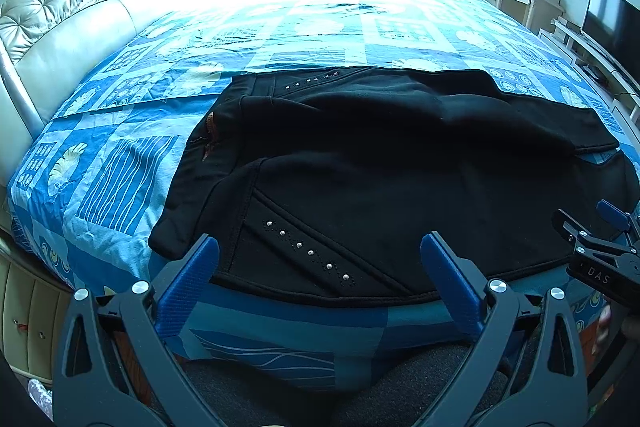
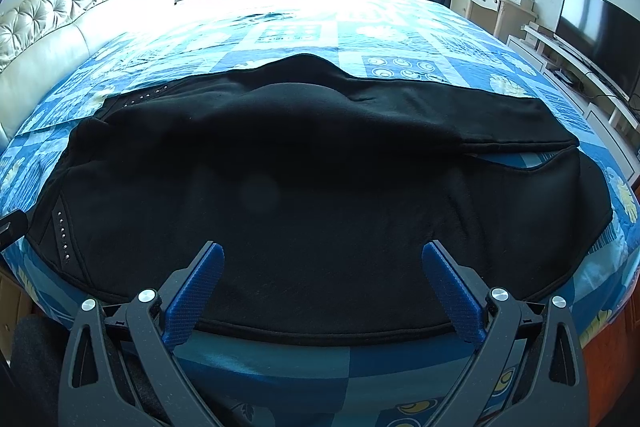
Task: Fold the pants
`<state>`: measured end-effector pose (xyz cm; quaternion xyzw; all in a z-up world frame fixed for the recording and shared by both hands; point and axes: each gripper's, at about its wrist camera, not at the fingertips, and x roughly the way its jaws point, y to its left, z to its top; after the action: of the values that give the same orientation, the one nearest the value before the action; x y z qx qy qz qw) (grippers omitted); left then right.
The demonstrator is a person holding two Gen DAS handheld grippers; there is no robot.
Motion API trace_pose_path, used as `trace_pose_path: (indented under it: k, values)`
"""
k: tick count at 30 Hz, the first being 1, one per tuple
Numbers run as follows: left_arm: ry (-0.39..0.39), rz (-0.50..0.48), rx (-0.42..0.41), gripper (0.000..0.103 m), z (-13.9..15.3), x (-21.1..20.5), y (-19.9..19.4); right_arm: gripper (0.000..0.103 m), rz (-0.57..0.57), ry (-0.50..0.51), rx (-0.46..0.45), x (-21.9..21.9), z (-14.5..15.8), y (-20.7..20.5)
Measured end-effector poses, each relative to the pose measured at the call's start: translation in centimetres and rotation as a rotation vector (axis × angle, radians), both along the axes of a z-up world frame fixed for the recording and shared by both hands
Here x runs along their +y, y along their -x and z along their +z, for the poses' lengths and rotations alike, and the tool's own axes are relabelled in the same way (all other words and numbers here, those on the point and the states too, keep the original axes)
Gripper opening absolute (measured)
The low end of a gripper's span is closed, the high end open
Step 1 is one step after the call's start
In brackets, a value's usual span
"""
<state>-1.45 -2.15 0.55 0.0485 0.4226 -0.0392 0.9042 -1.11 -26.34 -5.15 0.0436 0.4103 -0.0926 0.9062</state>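
Left wrist view: the black pants [image 1: 380, 163] lie spread across the blue patterned bed [image 1: 120, 155], filling the middle of the frame. The left hand-held gripper [image 1: 320, 247] sits at the bottom, its blue fingers [image 1: 192, 279] spread wide with nothing between them, just above the near edge of the pants by a row of shiny studs [image 1: 310, 253]. The right hand-held gripper [image 1: 600, 251] pokes in at the lower right. Right wrist view: the right hand-held gripper [image 2: 322, 255] is also wide and holding nothing, its fingers over the near hem of the pants [image 2: 320, 187].
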Motion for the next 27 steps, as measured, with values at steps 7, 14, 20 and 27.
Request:
trace_pose_path:
  k: [7, 14, 20, 27]
  values:
    - [-0.004, -0.002, -0.002, 0.101, -0.1, -0.3, 0.1, 0.099, 0.000, -0.001, 0.001, 0.1, 0.0, 0.0]
    - [-0.003, -0.002, -0.002, 0.101, -0.1, -0.3, 0.1, 0.099, 0.005, -0.006, 0.005, 0.2, -0.1, 0.0]
    - [0.005, -0.005, 0.000, 0.101, -0.2, -0.1, 0.1, 0.099, 0.041, -0.103, 0.010, -1.3, 1.1, -0.2]
    - [0.015, -0.010, 0.003, 0.101, -0.4, 0.3, 0.0, 0.099, -0.043, -0.427, -0.167, -13.3, 6.1, 4.4]
